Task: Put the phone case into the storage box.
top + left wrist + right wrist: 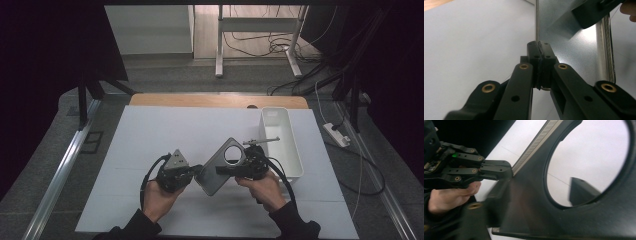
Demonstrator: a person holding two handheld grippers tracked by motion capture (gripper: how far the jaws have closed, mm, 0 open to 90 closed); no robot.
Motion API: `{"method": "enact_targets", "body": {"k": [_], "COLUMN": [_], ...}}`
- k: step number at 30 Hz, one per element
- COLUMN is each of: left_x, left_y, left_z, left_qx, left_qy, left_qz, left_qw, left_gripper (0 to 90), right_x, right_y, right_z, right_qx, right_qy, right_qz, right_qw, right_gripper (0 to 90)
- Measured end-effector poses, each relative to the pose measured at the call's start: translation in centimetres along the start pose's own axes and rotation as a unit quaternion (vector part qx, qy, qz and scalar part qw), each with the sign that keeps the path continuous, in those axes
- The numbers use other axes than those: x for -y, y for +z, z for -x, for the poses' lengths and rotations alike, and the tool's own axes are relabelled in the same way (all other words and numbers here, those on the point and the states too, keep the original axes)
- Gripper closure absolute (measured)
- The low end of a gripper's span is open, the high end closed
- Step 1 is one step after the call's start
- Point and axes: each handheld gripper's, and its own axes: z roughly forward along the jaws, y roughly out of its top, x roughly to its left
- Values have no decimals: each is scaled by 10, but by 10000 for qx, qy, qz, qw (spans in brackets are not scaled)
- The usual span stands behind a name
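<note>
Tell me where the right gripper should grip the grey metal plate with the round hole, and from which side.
Probably the rim beside the round hole, from the person's right. The grey metal plate is thin and flat, held off the white table, and the left gripper already pinches its opposite corner. The right gripper straddles that rim.
</note>
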Motion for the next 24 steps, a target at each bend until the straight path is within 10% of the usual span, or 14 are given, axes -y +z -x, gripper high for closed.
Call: {"method": "enact_targets", "body": {"k": [8,20,24], "left_x": [0,2,1], "left_y": [-2,0,-2], "left_z": [0,-2,-7], "left_qx": [-12,205,287], "left_qy": [40,18,-165], "left_qz": [59,59,157], "left_qw": [10000,9998,9993], "left_gripper": [889,850,649], "right_x": [0,1,2], "right_y": [0,-2,-3], "right_z": [1,3,2], "right_qx": [-435,-802,-723], "right_qy": [252,735,661], "right_qz": [136,233,241], "right_qw": [9986,9938,9949], "right_gripper": [737,856,856]}}
